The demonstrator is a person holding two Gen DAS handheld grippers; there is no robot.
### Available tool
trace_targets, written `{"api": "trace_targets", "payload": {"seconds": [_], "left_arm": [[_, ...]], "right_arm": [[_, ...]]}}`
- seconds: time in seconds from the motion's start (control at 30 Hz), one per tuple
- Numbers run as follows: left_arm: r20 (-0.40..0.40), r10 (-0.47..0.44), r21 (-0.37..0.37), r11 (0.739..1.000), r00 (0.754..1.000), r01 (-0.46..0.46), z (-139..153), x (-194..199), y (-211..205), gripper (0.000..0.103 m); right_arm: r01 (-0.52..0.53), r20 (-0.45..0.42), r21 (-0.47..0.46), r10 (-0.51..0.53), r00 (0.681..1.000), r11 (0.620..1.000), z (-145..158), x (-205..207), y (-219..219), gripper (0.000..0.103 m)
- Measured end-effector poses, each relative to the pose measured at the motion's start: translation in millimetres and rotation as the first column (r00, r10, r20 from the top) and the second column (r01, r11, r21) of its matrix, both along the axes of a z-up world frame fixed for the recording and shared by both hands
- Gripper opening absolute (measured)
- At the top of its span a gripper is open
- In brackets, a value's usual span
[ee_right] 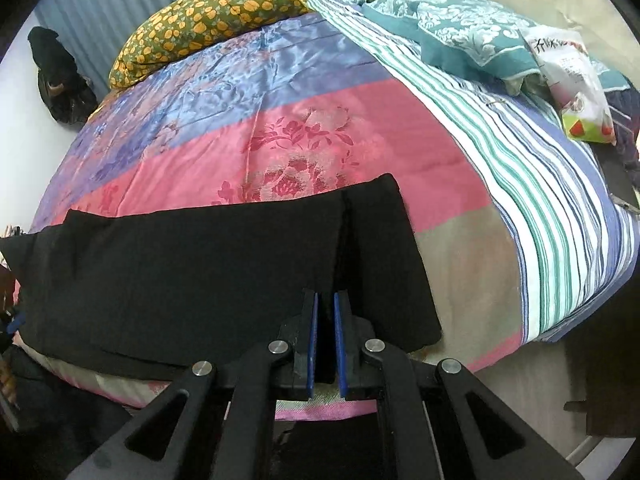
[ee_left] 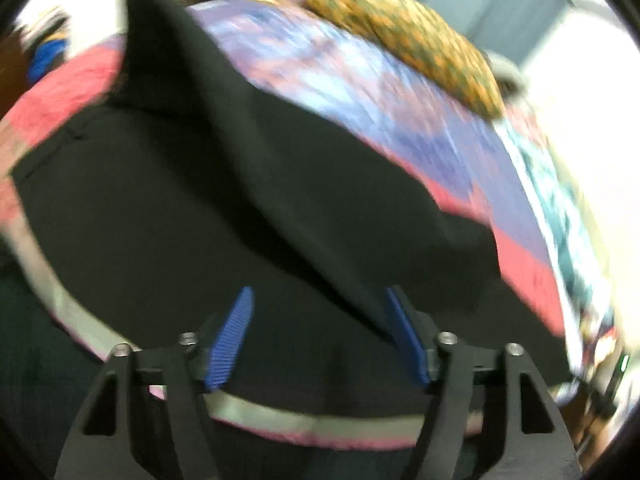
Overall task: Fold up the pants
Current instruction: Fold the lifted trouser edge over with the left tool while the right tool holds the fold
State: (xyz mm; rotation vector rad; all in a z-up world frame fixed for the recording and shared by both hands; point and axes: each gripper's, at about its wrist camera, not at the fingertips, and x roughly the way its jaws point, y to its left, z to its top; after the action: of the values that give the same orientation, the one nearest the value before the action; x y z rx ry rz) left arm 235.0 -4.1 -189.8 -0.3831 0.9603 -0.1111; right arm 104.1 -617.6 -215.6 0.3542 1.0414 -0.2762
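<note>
1. A bed (ee_right: 360, 136) with a pink-and-blue quilt carries the black pants (ee_right: 200, 264) along its near edge.
2. The right gripper (ee_right: 325, 340) pinches the pants' edge; tugging could undo the fold.
3. The left gripper (ee_left: 320, 332) hovers released; its blurred view suggests a ridge that may crease.

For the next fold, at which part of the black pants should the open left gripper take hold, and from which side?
Grip the near edge of the black pants, coming from the bed's front. The left gripper already straddles that hem, where the layers lie flat and thin.
</note>
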Motion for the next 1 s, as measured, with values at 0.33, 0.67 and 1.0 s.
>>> {"api": "trace_targets", "payload": {"seconds": [0.33,0.67,1.0], "left_arm": [[-0.047,0.161,-0.117,0.979,0.986,-0.166,-12,95,76,0.086],[-0.038,0.06,-0.091,0.994,0.997,-0.064,12,102,60,0.003],[-0.158,0.043,-0.011,0.999,0.986,-0.045,-41,12,60,0.004]], "right_arm": [[0.011,0.024,-0.011,-0.011,1.0,1.0,8,7,1,0.008],[-0.006,0.027,-0.076,0.008,1.0,0.997,27,9,-5,0.008],[0.039,-0.094,-0.092,-0.048,0.994,0.995,-13,10,-36,0.008]]}}
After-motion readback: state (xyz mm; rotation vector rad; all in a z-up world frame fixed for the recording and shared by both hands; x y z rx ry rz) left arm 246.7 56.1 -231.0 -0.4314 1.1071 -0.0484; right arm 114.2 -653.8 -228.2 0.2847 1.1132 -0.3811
